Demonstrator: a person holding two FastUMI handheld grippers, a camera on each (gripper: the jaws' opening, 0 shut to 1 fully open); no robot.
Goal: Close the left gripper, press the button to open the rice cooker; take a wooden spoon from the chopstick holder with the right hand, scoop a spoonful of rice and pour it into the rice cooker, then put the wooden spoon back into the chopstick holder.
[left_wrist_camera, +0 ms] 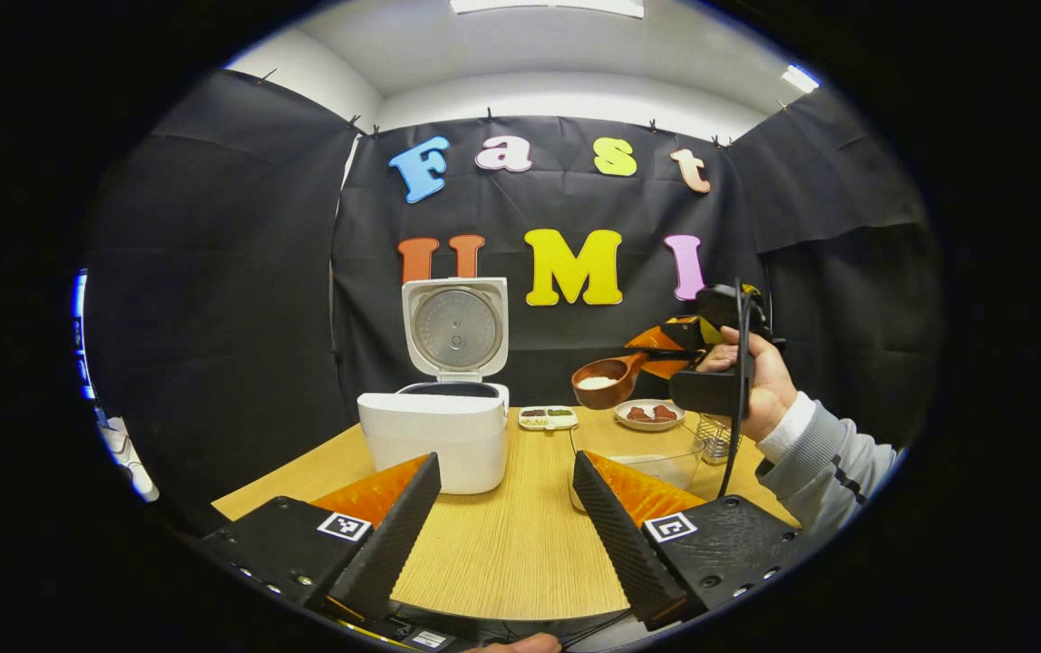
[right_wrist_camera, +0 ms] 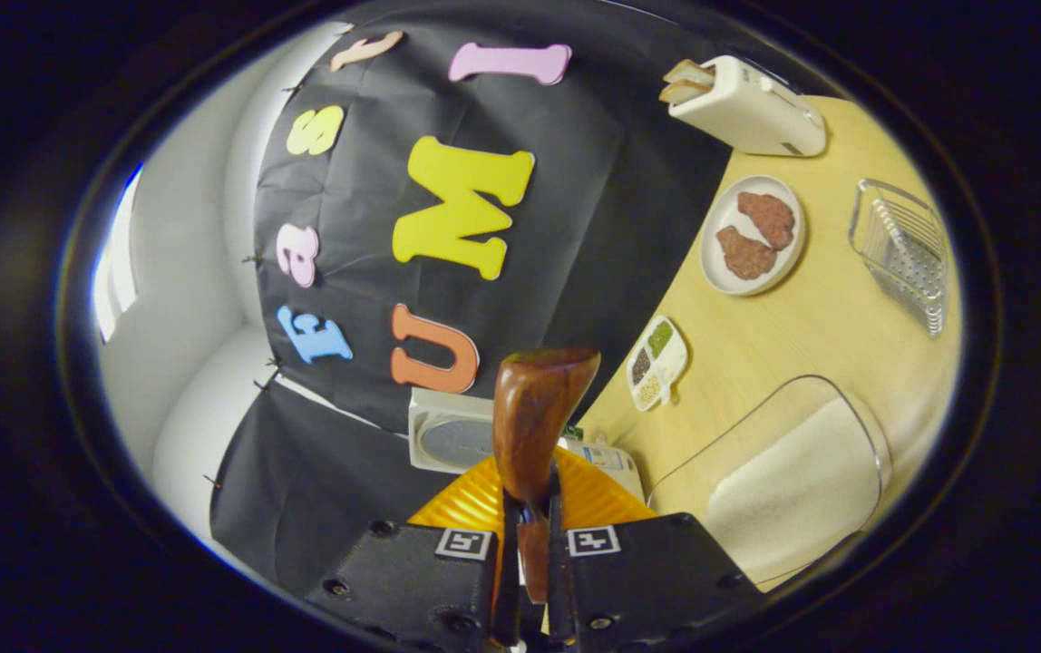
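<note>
The white rice cooker (left_wrist_camera: 434, 435) stands on the table with its lid (left_wrist_camera: 455, 326) raised upright. My left gripper (left_wrist_camera: 504, 467) hovers open in front of it, holding nothing. To the right, a hand holds my right gripper (left_wrist_camera: 646, 355) in the air, shut on the handle of a wooden spoon (left_wrist_camera: 607, 381) whose bowl carries white rice. The spoon bowl hangs to the right of the cooker, above the table. In the right gripper view the spoon (right_wrist_camera: 534, 417) sticks out from my right gripper (right_wrist_camera: 530, 508), with the cooker (right_wrist_camera: 448, 440) behind it.
A clear container of rice (right_wrist_camera: 792, 481) sits close on the right, with the clear chopstick holder (right_wrist_camera: 906, 254) beyond it. A plate of meat (right_wrist_camera: 752, 236), a small divided dish (right_wrist_camera: 656, 363) and a toaster (right_wrist_camera: 747, 104) stand along the back of the wooden table (left_wrist_camera: 520, 544).
</note>
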